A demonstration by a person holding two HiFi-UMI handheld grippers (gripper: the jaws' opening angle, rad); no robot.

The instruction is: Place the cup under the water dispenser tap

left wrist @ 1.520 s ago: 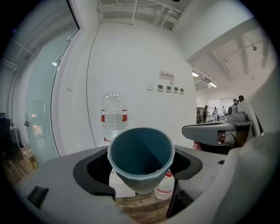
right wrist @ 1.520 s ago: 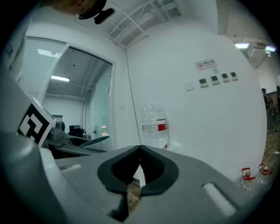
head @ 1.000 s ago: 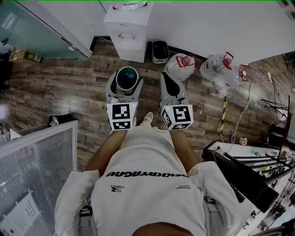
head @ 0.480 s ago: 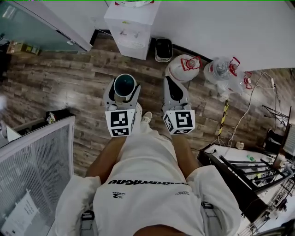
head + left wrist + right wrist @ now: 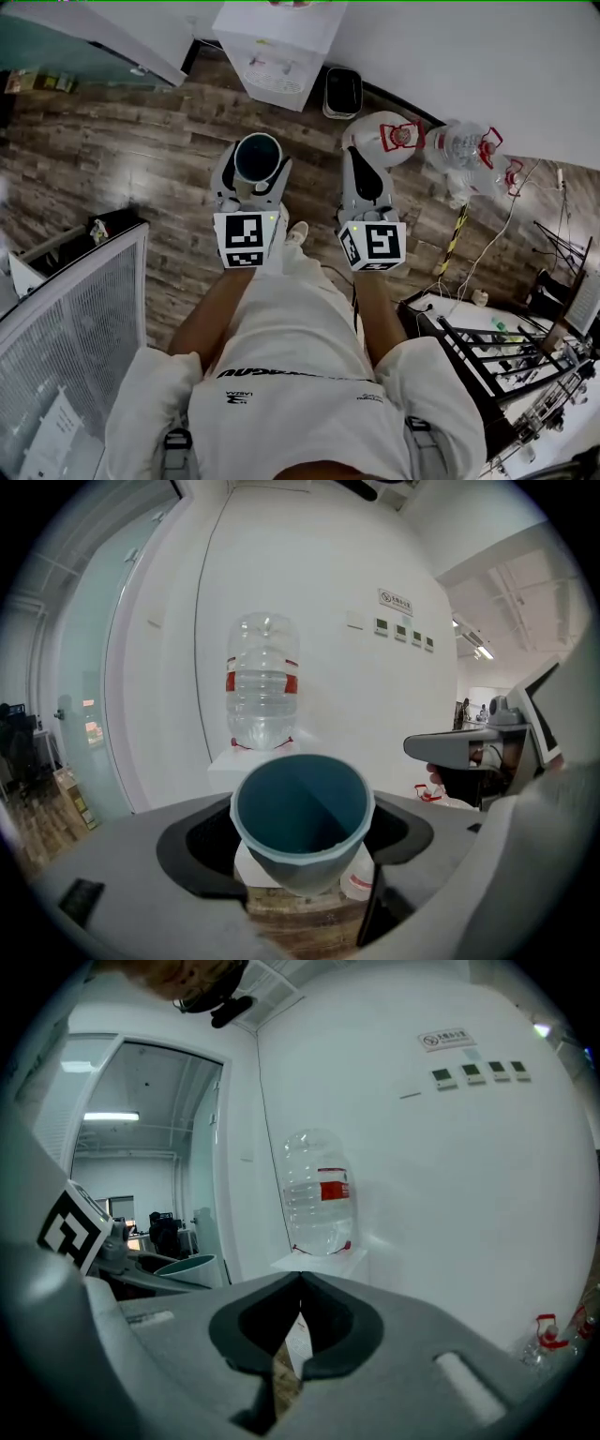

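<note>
Left gripper view: left claw [image 5: 302, 874] grips a round blue-green plastic cup [image 5: 300, 808]; right claw [image 5: 298, 1284] is closed, empty. Next, set it under the white water dispenser [image 5: 277, 42] tap.

A wood-plank floor [image 5: 122, 159] runs to a white wall [image 5: 506, 56] at 12 o'clock. A glass partition [image 5: 47, 52] stands at 10 o'clock, a mesh panel [image 5: 66, 328] at 8 and a black rack [image 5: 473, 352] at 4. In the left gripper view, ceiling lights [image 5: 483, 653] glow at 3.
</note>
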